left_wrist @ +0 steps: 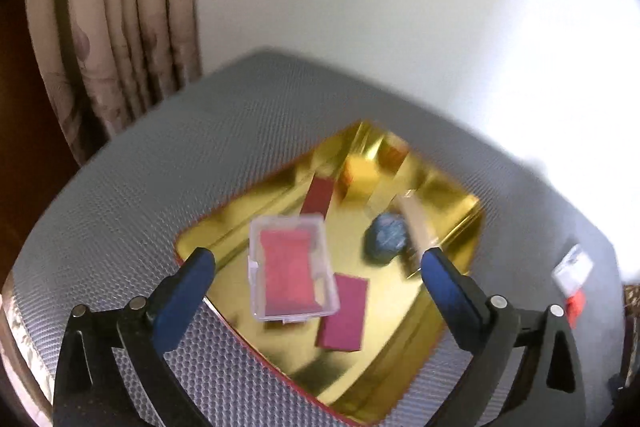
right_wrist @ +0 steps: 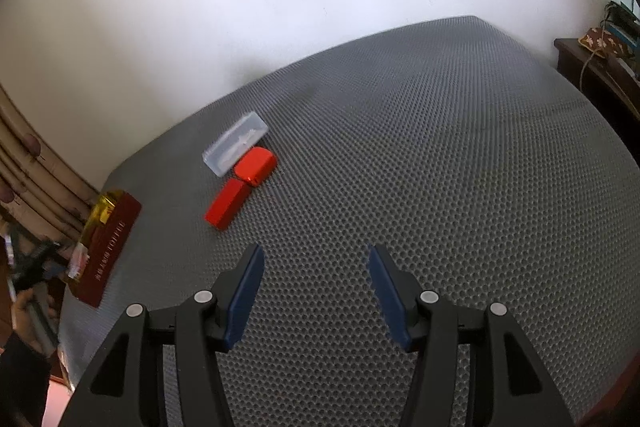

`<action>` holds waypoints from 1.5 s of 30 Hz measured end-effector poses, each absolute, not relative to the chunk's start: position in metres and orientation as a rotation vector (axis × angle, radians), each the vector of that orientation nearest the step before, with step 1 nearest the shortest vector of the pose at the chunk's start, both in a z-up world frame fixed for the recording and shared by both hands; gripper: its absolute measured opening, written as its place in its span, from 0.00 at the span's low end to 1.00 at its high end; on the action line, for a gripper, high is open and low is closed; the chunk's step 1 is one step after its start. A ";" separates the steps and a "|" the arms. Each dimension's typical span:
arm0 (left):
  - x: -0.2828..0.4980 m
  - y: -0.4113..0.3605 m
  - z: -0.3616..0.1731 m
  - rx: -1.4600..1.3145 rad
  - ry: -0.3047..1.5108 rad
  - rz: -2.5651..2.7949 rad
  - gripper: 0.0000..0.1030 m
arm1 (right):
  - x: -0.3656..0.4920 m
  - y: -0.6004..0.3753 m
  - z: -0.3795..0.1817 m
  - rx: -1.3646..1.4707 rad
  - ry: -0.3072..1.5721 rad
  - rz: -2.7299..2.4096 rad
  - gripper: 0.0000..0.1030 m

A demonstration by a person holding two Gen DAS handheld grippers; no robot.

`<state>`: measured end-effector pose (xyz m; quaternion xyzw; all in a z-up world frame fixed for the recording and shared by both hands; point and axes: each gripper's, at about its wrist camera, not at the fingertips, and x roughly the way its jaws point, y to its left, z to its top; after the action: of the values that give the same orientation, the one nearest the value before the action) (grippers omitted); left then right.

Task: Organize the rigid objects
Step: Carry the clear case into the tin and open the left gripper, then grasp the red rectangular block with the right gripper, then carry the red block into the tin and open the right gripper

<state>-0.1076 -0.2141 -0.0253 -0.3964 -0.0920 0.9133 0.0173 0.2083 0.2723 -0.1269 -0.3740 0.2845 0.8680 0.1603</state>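
Over the gold-lined box (left_wrist: 452, 211) at the left of the grey desk (right_wrist: 400, 147), the left claw (left_wrist: 316, 263) stood spread wide and empty; below it a clear case (left_wrist: 292, 267) with a pink insert lay among dark red blocks (left_wrist: 344, 311) and a blue lump (left_wrist: 386, 237); further right, the right claw (right_wrist: 316, 259) hung half spread, gripping nothing; ahead lay a clear case (right_wrist: 236, 143) touching two red boxes (right_wrist: 240, 187).
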 end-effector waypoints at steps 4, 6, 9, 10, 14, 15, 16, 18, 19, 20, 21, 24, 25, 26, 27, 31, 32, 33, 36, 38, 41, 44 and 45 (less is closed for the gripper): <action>-0.090 -0.228 0.000 -1.071 -0.303 2.890 0.99 | 0.204 0.266 -0.144 -1.119 0.786 2.446 0.55; -0.082 -0.239 0.006 -1.048 -0.382 2.895 0.99 | 0.200 0.262 -0.150 -1.136 0.769 2.437 0.55; -0.065 -0.246 0.005 -1.048 -0.410 2.889 0.99 | 0.187 0.259 -0.154 -1.166 0.725 2.437 0.55; -0.059 -0.247 0.003 -1.054 -0.401 2.876 0.99 | 0.181 0.257 -0.154 -1.177 0.709 2.436 0.55; -0.029 -0.236 -0.013 -1.078 -0.330 2.834 0.99 | 0.146 0.249 -0.153 -1.221 0.647 2.439 0.55; -0.023 -0.233 -0.018 -1.090 -0.314 2.813 0.99 | 0.136 0.246 -0.153 -1.238 0.641 2.441 0.55; -0.018 -0.229 -0.022 -1.101 -0.299 2.805 0.99 | 0.126 0.242 -0.153 -1.251 0.635 2.452 0.55; -0.006 -0.224 -0.032 -1.119 -0.268 2.789 0.99 | 0.104 0.229 -0.158 -1.306 0.605 2.461 0.55; 0.000 -0.221 -0.038 -1.131 -0.256 2.772 0.99 | 0.095 0.222 -0.160 -1.331 0.597 2.467 0.55; 0.002 -0.219 -0.043 -1.148 -0.249 2.754 0.99 | 0.086 0.216 -0.163 -1.337 0.597 2.475 0.55; 0.002 -0.217 -0.048 -1.172 -0.249 2.726 0.99 | 0.079 0.210 -0.164 -1.328 0.593 2.478 0.55; 0.001 -0.208 -0.053 -1.199 -0.270 2.671 0.99 | 0.055 0.197 -0.170 -1.292 0.599 2.448 0.55; 0.004 -0.207 -0.052 -1.191 -0.269 2.662 0.99 | 0.048 0.194 -0.170 -1.260 0.588 2.431 0.56; 0.005 -0.205 -0.051 -1.185 -0.268 2.655 0.99 | 0.042 0.193 -0.170 -1.232 0.583 2.418 0.56; 0.006 -0.204 -0.050 -1.180 -0.269 2.648 0.99 | 0.035 0.192 -0.170 -1.209 0.586 2.407 0.56; 0.010 -0.198 -0.048 -1.180 -0.292 2.607 0.99 | 0.013 0.191 -0.172 -1.185 0.537 2.344 0.48; 0.011 -0.197 -0.046 -1.177 -0.300 2.602 0.99 | 0.013 0.194 -0.172 -1.179 0.553 2.326 0.39; 0.011 -0.196 -0.044 -1.171 -0.306 2.598 0.99 | 0.015 0.196 -0.172 -1.173 0.572 2.306 0.30; 0.016 -0.196 -0.037 -1.139 -0.321 2.595 0.99 | 0.027 0.204 -0.172 -1.168 0.604 2.318 0.30; 0.016 -0.194 -0.036 -1.138 -0.318 2.587 0.99 | 0.033 0.203 -0.171 -1.182 0.548 2.320 0.30; 0.020 -0.192 -0.038 -1.156 -0.320 2.567 0.99 | 0.050 0.204 -0.170 -1.189 0.531 2.350 0.30; 0.022 -0.191 -0.037 -1.157 -0.332 2.558 0.99 | 0.068 0.202 -0.169 -1.203 0.503 2.412 0.30; 0.022 -0.190 -0.036 -1.155 -0.328 2.558 0.99 | 0.075 0.201 -0.170 -1.216 0.510 2.456 0.30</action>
<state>0.0224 -0.1905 -0.0356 -0.4036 -0.1145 0.8940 0.1571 0.0748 0.2010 -0.1696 -0.4295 0.1800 0.8672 0.1763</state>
